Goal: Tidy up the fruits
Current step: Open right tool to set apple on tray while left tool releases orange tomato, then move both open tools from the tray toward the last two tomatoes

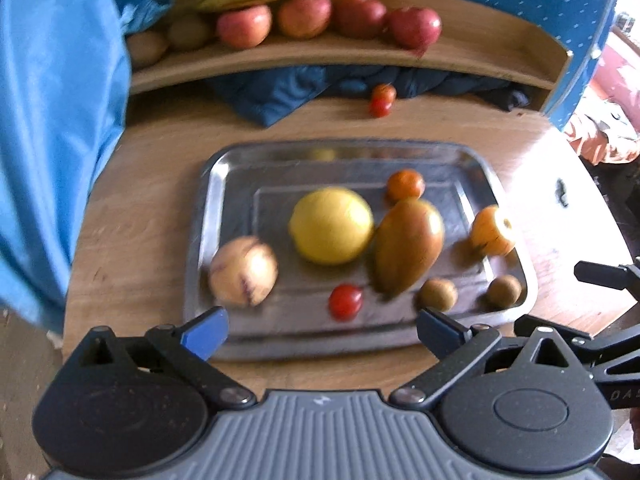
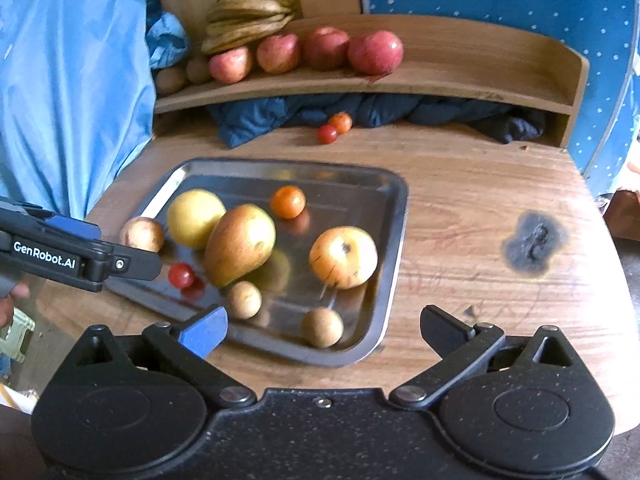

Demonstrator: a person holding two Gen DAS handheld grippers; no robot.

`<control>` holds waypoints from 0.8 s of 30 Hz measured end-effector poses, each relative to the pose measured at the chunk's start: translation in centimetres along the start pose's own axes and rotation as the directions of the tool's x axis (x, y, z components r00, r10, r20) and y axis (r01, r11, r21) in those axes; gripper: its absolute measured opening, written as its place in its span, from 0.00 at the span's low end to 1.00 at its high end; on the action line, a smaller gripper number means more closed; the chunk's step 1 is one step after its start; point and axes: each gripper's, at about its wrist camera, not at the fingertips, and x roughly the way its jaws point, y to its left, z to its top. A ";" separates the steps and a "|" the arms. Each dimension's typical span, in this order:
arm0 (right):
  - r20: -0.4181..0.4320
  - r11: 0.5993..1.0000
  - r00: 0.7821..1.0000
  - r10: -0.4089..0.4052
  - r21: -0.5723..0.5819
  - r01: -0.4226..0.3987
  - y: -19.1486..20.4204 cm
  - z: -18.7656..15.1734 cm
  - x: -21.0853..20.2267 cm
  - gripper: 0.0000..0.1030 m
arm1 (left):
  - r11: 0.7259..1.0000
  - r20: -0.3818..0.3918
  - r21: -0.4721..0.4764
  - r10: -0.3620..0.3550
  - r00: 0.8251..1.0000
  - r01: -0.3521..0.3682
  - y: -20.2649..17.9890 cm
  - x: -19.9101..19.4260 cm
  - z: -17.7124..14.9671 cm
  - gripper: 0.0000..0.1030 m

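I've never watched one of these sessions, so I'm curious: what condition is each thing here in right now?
Left hand-held gripper: open, empty.
Right hand-held gripper: open, empty.
Metal tray: flat on the table, holding fruit.
Mango: lying on the tray, against the lemon.
Apples on shelf: in a row, below the bananas.
Two small tomatoes: loose on the table, off the tray.

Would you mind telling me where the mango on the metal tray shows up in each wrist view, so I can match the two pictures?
Left wrist view: the mango lies right of centre on the tray, just right of the lemon.
Right wrist view: the mango lies left of centre, again directly right of the lemon.
Shared landmark: the small orange tomato just behind the mango in both views.
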 end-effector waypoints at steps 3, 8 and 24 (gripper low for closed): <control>-0.018 1.000 1.000 0.017 -0.006 -0.017 0.6 -0.4 0.4 0.99 | 1.000 -0.016 -0.016 0.025 1.000 -0.026 0.6 0.0 -0.6 0.99; -0.042 0.998 0.998 0.045 -0.042 -0.047 1.8 -0.8 0.7 0.99 | 0.996 -0.042 -0.048 0.072 0.996 -0.074 1.7 -0.2 -1.4 0.99; 0.001 0.992 0.997 0.081 -0.092 -0.081 3.7 0.6 0.9 0.99 | 0.985 -0.026 -0.089 0.148 0.989 -0.150 4.5 -1.0 -0.7 0.99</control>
